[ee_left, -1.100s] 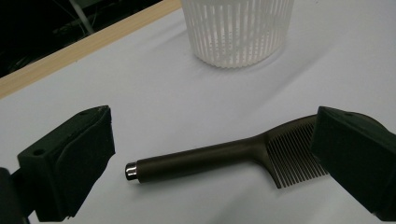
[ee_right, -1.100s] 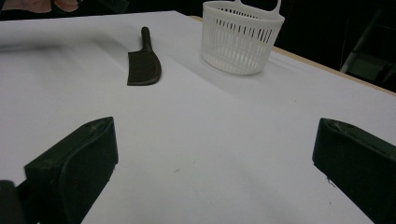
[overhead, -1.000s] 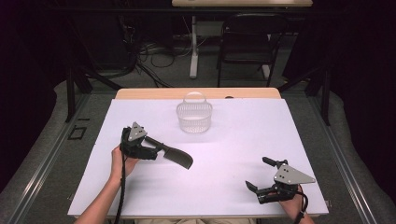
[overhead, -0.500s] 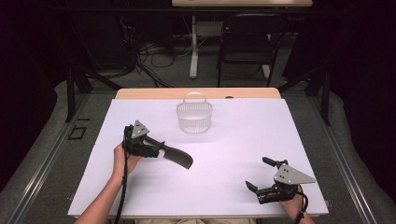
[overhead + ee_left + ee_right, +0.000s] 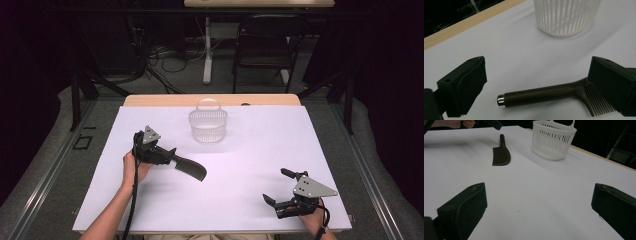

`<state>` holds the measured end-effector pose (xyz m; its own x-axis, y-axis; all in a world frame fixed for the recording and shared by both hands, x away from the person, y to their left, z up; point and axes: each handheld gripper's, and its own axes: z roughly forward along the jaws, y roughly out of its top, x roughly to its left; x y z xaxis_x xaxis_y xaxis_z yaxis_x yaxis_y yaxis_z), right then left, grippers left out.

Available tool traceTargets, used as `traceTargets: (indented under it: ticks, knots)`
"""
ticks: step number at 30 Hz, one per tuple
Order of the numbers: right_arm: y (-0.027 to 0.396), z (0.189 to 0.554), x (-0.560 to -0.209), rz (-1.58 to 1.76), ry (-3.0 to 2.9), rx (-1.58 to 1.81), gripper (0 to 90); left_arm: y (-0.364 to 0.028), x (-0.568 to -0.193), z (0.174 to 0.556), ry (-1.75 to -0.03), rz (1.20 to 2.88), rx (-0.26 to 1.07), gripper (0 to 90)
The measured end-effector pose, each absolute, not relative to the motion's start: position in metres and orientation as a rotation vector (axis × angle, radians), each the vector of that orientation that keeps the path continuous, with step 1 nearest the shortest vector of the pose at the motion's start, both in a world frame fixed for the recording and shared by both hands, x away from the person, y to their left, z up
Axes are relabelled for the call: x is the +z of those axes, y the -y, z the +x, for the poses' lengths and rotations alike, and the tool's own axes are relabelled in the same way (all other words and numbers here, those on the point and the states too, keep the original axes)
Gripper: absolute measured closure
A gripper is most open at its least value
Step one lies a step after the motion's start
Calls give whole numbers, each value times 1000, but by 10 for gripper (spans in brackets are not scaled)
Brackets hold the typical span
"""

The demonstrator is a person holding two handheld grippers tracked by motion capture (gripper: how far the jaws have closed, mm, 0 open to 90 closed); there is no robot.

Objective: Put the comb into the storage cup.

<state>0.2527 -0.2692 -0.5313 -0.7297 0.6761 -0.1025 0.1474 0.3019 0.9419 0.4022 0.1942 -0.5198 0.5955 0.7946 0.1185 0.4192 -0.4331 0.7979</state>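
A dark brown comb (image 5: 191,169) lies flat on the white table cover (image 5: 240,165), left of centre, its handle (image 5: 541,94) pointing at my left gripper (image 5: 169,155). That gripper is open. In the left gripper view (image 5: 537,68) its jaws stand wide apart on either side of the handle without touching it. My right gripper (image 5: 276,186) rests open near the front right edge, with nothing between its jaws (image 5: 539,195). The right gripper view also takes in the comb (image 5: 501,155) farther off.
A white slatted basket (image 5: 208,126) with a loop handle stands at the back centre (image 5: 566,15) (image 5: 554,140). The table's wooden rim (image 5: 210,100) runs along the far side. A chair and cables lie on the floor beyond.
My left gripper has shifted slightly toward the far side. The comb, the basket and the right gripper have stayed where they were.
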Motion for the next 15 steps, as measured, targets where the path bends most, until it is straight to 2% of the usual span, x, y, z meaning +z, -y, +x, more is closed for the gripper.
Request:
traceTargets:
  ticks: [7, 8, 11, 15]
  knots:
    - [269, 252, -531, 731, -2088, 1427, 0, -195, -523, 409, -998, 2072, 659, 169]
    - [269, 252, -531, 730, -2086, 1428, 0, -196, -523, 410, -1012, 2076, 673, 243]
    - [270, 251, -531, 731, -2080, 1437, 0, -197, -526, 413, -1041, 2086, 676, 284]
    - [269, 252, -531, 729, -2087, 1429, 0, -199, -527, 414, -1053, 2091, 680, 431]
